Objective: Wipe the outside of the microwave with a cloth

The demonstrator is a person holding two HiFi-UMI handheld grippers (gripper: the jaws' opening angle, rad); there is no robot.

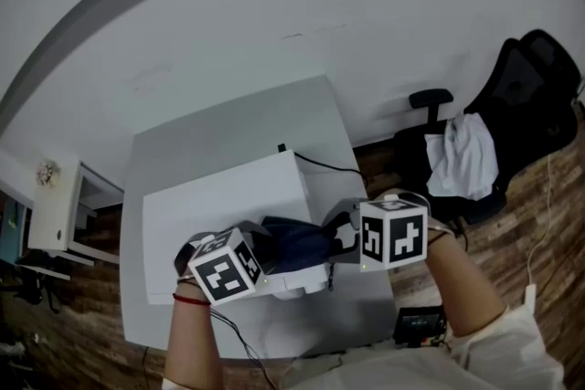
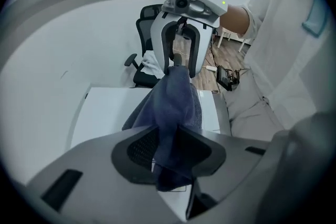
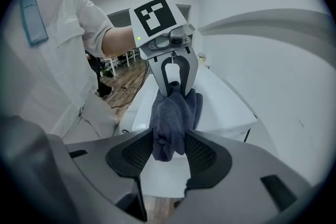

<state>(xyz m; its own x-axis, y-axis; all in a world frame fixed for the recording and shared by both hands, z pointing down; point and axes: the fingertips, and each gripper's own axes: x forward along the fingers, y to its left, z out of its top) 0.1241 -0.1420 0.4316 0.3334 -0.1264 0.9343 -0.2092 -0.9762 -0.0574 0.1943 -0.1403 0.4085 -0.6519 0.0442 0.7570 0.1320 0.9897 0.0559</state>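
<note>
Left gripper point(image 2: 169, 150) pinching a dark blue cloth point(image 2: 173, 102), right gripper point(image 3: 170, 150) spread wide with the cloth's other end loose between its jaws, cloth over the front edge of the white microwave point(image 1: 219, 205), microwave on a white table point(image 1: 228, 137).

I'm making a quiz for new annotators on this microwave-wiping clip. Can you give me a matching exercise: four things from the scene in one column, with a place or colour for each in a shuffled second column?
Things:
1. cloth
2. microwave
3. office chair
4. garment

Descriptions:
A. black, standing on the wooden floor
B. white, draped over the chair
C. dark blue
D. sitting on the white table

Pairs: 1-C, 2-D, 3-A, 4-B
</note>
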